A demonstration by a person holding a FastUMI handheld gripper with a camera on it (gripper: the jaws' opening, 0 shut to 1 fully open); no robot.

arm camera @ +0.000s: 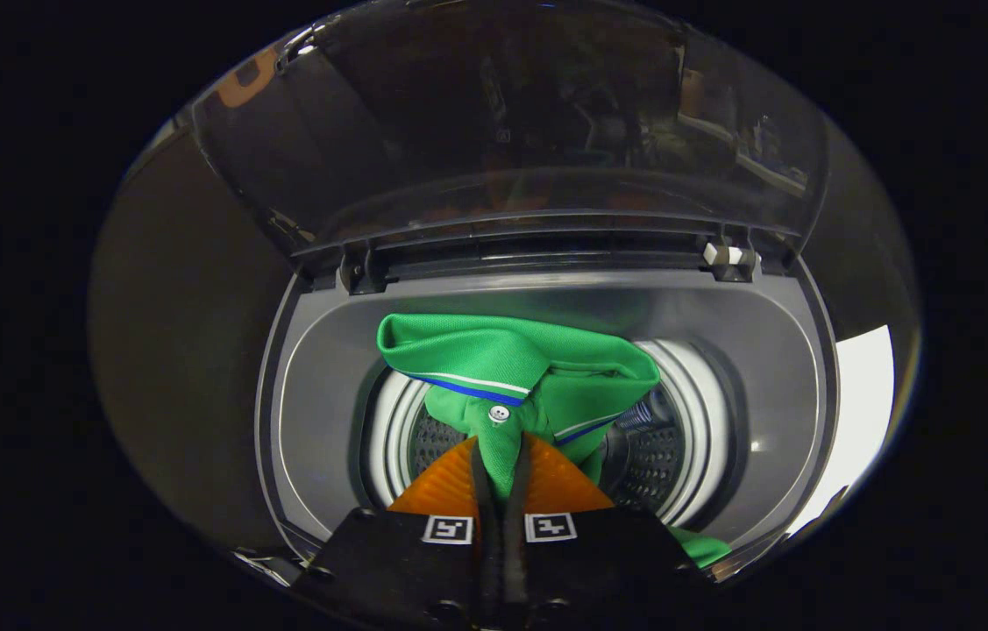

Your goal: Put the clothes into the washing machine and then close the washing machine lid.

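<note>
Over the washing machine drum (678, 438), our tool (501, 473) gripped the green polo shirt (502, 355).
Soft, light, floppy; we judged the placket a fair hold.

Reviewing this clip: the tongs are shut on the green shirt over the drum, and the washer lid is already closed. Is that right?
Not quite. In the gripper view the tongs are shut on the green shirt over the drum, but the washer lid stands open, raised behind the opening.
</note>
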